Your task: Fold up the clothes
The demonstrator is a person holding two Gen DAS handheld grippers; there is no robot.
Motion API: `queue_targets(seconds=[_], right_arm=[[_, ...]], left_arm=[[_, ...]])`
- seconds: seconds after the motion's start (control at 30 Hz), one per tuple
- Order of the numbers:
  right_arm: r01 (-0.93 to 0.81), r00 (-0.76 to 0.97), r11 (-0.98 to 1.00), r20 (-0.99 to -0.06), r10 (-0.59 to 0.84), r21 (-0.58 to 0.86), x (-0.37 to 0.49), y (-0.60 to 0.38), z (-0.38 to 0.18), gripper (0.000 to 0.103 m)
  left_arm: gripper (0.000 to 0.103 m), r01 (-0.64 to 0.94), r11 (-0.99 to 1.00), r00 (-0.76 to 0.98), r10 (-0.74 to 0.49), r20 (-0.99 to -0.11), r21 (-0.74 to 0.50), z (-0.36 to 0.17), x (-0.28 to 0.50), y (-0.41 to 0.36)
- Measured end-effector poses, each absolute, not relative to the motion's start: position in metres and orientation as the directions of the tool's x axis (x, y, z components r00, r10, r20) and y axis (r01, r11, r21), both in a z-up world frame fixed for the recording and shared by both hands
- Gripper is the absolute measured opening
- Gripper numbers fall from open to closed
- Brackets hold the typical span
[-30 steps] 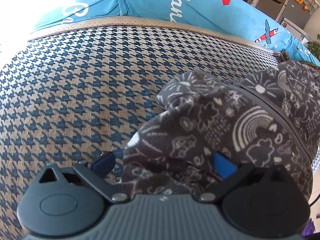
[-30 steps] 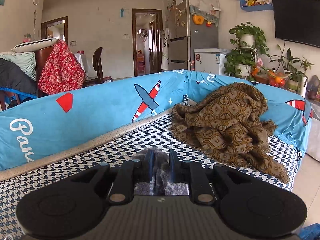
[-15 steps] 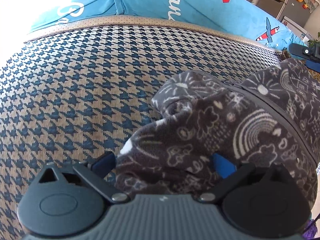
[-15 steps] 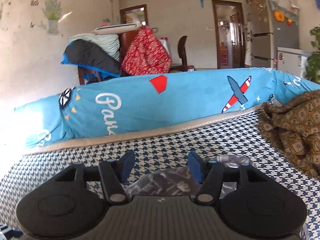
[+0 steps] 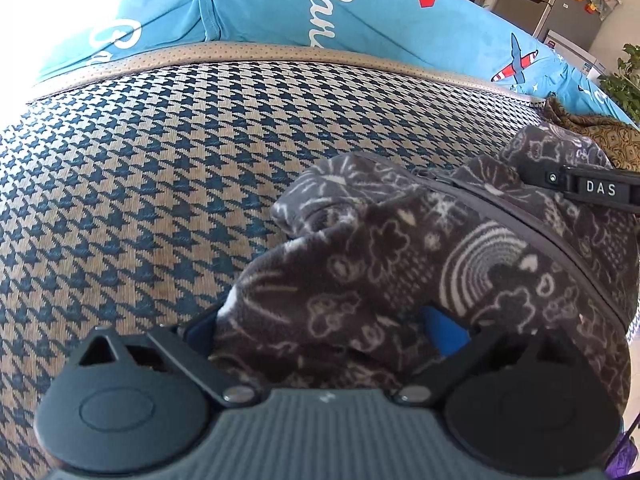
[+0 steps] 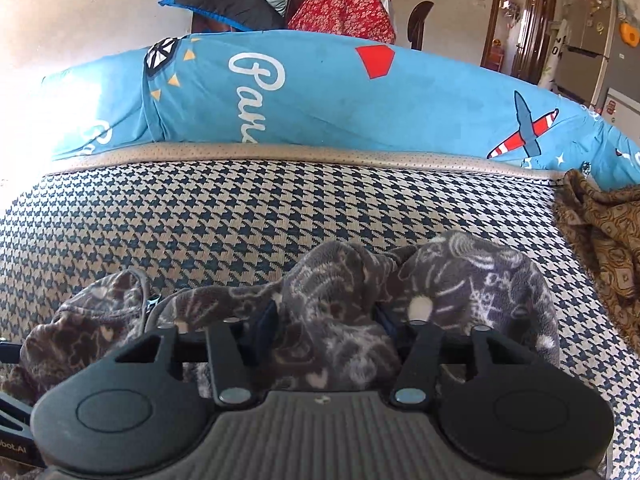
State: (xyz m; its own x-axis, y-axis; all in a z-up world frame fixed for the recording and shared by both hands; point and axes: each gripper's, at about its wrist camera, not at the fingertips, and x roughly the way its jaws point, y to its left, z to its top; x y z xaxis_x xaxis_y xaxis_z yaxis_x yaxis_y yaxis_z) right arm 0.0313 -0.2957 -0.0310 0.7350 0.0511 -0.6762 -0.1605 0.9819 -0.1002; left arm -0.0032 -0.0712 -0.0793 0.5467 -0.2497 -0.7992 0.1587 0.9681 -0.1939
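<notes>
The large sofa seat with the dark blue and beige houndstooth cover fills most of both views, and a beige perforated band runs along its back edge. Behind it stands the long bright blue backrest cushion printed with white script, a red shape and a small aeroplane.

On the seat lies the dark grey fleece garment with white doodle drawings. It is crumpled in a loose heap, and a dark zipper line crosses it in the left wrist view. In the right wrist view the same garment lies bunched directly in front of the tool.

At the right end of the seat there is a brown patterned blanket with fringe, just beside the fleece garment.

The left gripper has its two blue-padded fingers spread wide, and a thick fold of the fleece sits between them. The fingers do not press it together.

The right gripper is also parted, less widely, with a ridge of the fleece standing between its fingers. I cannot tell if the pads touch the cloth on both sides.

A black bar with the white letters "DAS" lies over the garment at the right edge of the left wrist view.
</notes>
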Motion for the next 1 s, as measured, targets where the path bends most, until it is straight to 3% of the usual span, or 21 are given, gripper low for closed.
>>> queue_targets(seconds=[0.07,0.13,0.3,0.47,0.67,1.0], right_arm=[[-0.161,0.74,0.982,-0.67,0.056,-0.095,0.03,-0.296,-0.03,0.026],[-0.146,0.75,0.988,-0.657,0.072,-0.059,0.03,-0.299,-0.027,0.021],[-0.102,0.788,0.994,-0.608,0.096,0.024,0.03,-0.307,-0.015,0.019],[-0.088,0.841,0.995,-0.532,0.099,0.046,0.025,-0.305,0.001,0.018],[-0.052,0.885,0.998,-0.462,0.065,0.042,0.022,-0.306,0.012,0.018],[0.003,0.925,0.996,-0.378,0.029,0.085,0.02,-0.315,0.03,0.016]], left_arm=[[0.082,0.163,0.973,0.558,-0.226,-0.799,-0.162,-0.077,-0.004,-0.074],[0.073,0.16,0.976,0.566,-0.213,-0.797,-0.147,-0.076,-0.005,-0.075],[0.051,0.141,0.984,0.586,-0.17,-0.792,-0.107,-0.073,-0.006,-0.075],[0.039,0.135,0.988,0.619,-0.14,-0.773,-0.07,-0.069,-0.011,-0.077],[0.033,0.112,0.981,0.754,0.019,-0.656,0.158,-0.051,-0.022,-0.092],[0.033,-0.033,0.976,0.779,0.159,-0.607,0.213,-0.036,-0.001,-0.084]])
